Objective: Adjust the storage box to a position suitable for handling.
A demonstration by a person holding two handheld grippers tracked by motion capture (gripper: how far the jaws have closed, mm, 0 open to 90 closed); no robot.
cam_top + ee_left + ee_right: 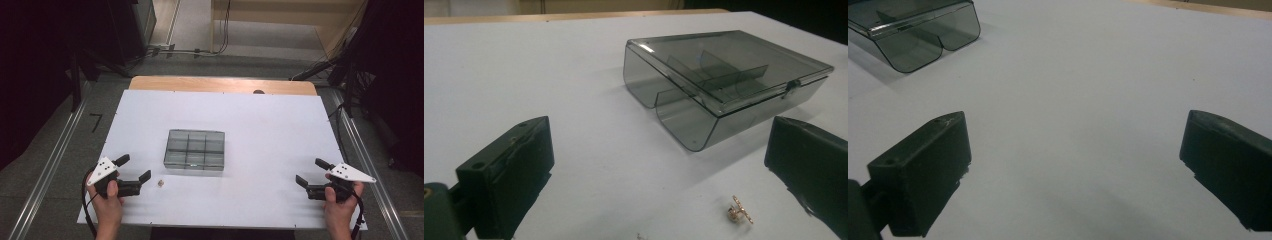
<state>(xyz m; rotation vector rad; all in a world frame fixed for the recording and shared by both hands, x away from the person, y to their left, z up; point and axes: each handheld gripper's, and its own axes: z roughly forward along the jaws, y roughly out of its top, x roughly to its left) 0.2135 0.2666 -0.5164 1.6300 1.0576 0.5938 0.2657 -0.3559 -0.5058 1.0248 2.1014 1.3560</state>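
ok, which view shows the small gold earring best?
Left gripper view: the earring lies close up between the open jaws, shape visible. In the high view it's a speck beside the left gripper.

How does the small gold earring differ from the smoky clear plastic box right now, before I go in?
The small gold earring is tiny and metallic; the smoky clear plastic compartment box is far larger and see-through. The earring lies loose by the left claw, between its open jaws in the left gripper view; the box sits farther off, mid-sheet, lid closed. Both rest on the white table sheet, untouched.
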